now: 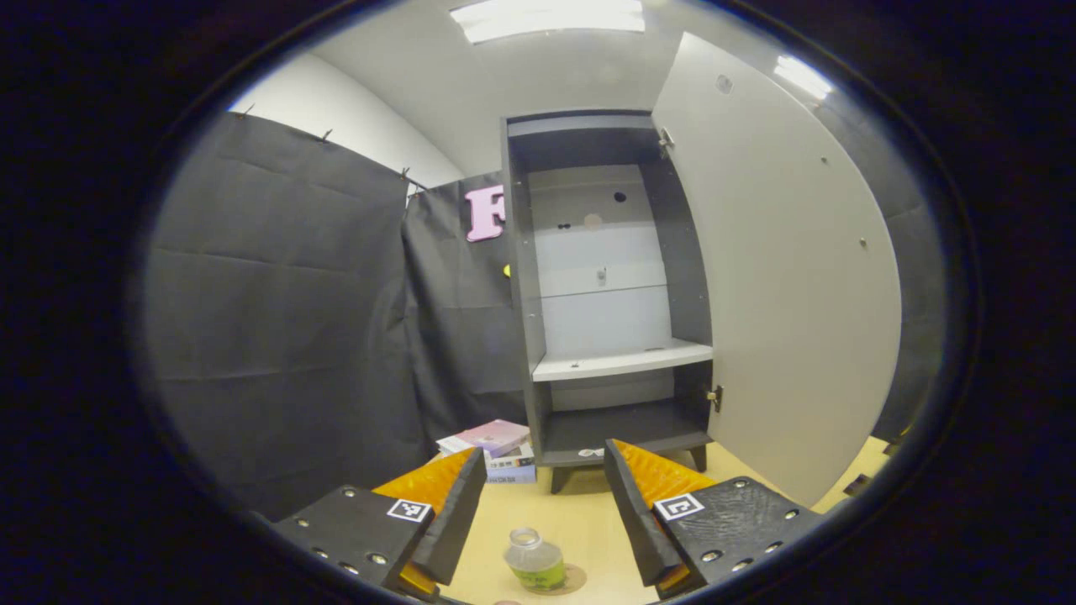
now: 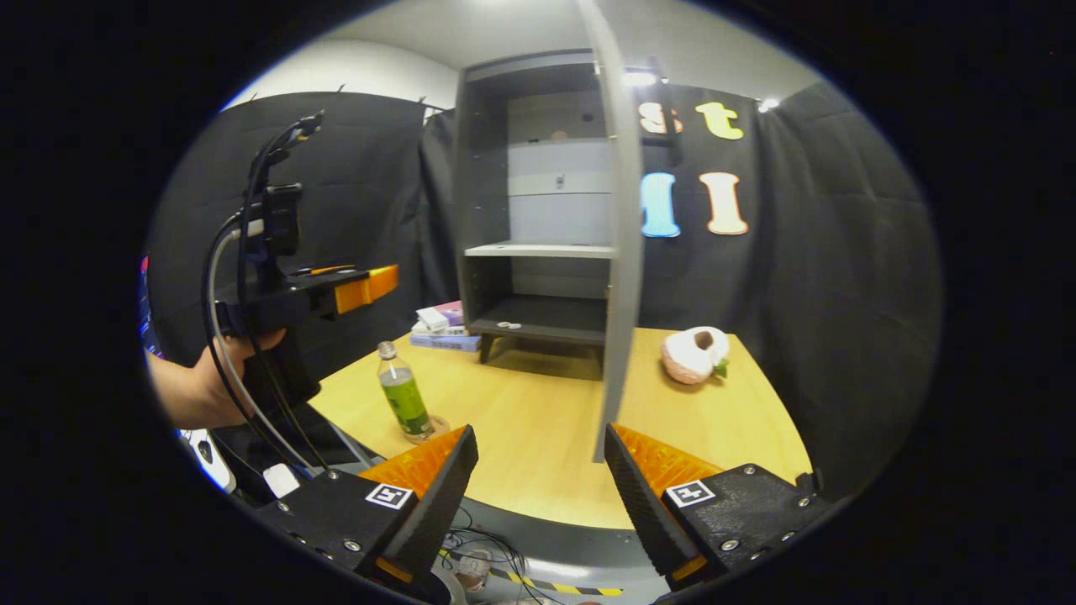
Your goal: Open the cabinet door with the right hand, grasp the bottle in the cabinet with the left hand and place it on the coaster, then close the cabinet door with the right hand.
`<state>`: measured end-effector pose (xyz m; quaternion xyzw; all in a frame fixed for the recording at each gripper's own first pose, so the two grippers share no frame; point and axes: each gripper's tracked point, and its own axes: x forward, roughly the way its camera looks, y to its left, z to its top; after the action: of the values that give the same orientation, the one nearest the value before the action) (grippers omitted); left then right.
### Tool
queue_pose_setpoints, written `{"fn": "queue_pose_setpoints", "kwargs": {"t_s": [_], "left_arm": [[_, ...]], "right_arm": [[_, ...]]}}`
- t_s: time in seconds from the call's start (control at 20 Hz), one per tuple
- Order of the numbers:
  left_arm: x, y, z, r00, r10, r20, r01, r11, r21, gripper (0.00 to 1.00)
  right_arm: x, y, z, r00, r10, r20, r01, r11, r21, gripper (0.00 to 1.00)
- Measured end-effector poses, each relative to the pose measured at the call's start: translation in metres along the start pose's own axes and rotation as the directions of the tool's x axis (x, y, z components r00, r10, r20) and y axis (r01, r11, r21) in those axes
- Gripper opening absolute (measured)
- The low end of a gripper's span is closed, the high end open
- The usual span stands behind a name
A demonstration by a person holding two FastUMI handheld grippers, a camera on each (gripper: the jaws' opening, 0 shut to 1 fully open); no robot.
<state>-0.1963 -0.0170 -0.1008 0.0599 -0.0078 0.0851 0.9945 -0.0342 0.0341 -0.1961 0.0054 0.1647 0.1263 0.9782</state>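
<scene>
the clear plastic bottle with green liquid and no cap stands upright on the round brown coaster, near the front left corner of the pale wooden bench. from the left gripper view it sits low between the left tongs, whose fingers are spread apart and touch nothing. the left device is also seen in the right gripper view, held by a hand above and to the side of the bottle. the right tongs are likewise apart and empty, hanging over the bench's near edge.

the tall grey cabinet stands open, shelves bare of bottles; its pale grey door swings out edge-on toward the right tongs.

judgement: placing appears done; the remaining step is closing the door. to do it well, bring the right tongs to the outer face of the door near its free edge and push in a steady arc toward the hinge side, keeping well apart from the bottle. the pink-and-white plush toy lies right of the door, outside the closing sweep. a small stack of books lies beside the cabinet's left foot.
</scene>
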Motion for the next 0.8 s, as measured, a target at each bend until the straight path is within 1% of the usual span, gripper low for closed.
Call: {"fn": "queue_pose_setpoints", "kwargs": {"t_s": [0.05, 0.1, 0.15, 0.2, 0.25, 0.3, 0.35, 0.45, 0.6, 0.65, 0.7, 0.8], "left_arm": [[-0.002, -0.004, 0.01, 1.0, -0.011, -0.001, 0.011, 1.0, 0.002, 0.84], [-0.004, -0.006, 0.022, 1.0, -0.017, 0.004, 0.017, 1.0, 0.011, 0.8], [-0.006, -0.008, 0.033, 1.0, -0.023, 0.015, 0.022, 1.0, 0.019, 0.8], [-0.009, -0.013, 0.045, 0.999, -0.036, 0.029, 0.035, 0.999, 0.019, 0.84], [-0.012, -0.017, 0.055, 0.998, -0.053, 0.04, 0.053, 0.999, 0.012, 0.81], [-0.016, -0.022, 0.064, 0.996, -0.07, 0.048, 0.07, 0.998, 0.002, 0.84], [-0.019, -0.023, 0.073, 0.995, -0.083, 0.056, 0.083, 0.997, -0.007, 0.84], [-0.025, -0.026, 0.09, 0.992, -0.1, 0.077, 0.102, 0.995, -0.02, 0.84], [-0.034, -0.027, 0.1, 0.989, -0.122, 0.088, 0.123, 0.992, -0.009, 0.84], [-0.038, -0.028, 0.102, 0.988, -0.127, 0.089, 0.129, 0.992, -0.009, 0.8], [-0.038, -0.028, 0.101, 0.988, -0.128, 0.088, 0.129, 0.992, -0.011, 0.84], [-0.042, -0.03, 0.097, 0.989, -0.128, 0.076, 0.131, 0.991, -0.031, 0.84]], "right_arm": [[-0.003, -0.012, 0.003, 0.999, -0.037, 0.008, 0.037, 0.999, 0.006, 0.93], [-0.007, -0.026, 0.011, 0.997, -0.073, 0.022, 0.073, 0.997, 0.001, 0.94], [-0.012, -0.04, 0.021, 0.993, -0.107, 0.047, 0.108, 0.994, -0.006, 0.94], [-0.017, -0.053, 0.035, 0.988, -0.136, 0.077, 0.137, 0.99, -0.01, 0.94], [-0.018, -0.067, 0.05, 0.98, -0.164, 0.111, 0.166, 0.986, -0.011, 0.94], [-0.02, -0.078, 0.065, 0.973, -0.184, 0.14, 0.187, 0.982, -0.007, 0.94], [-0.022, -0.086, 0.079, 0.967, -0.195, 0.164, 0.198, 0.98, -0.003, 0.92], [-0.018, -0.094, 0.109, 0.957, -0.202, 0.206, 0.207, 0.978, -0.001, 0.93], [-0.019, -0.1, 0.158, 0.936, -0.183, 0.3, 0.196, 0.98, -0.014, 0.93], [-0.019, -0.103, 0.172, 0.926, -0.187, 0.329, 0.207, 0.978, -0.028, 0.93], [-0.02, -0.104, 0.184, 0.917, -0.186, 0.353, 0.212, 0.976, -0.038, 0.92], [-0.014, -0.098, 0.197, 0.908, -0.168, 0.383, 0.205, 0.977, -0.057, 0.93]]}}
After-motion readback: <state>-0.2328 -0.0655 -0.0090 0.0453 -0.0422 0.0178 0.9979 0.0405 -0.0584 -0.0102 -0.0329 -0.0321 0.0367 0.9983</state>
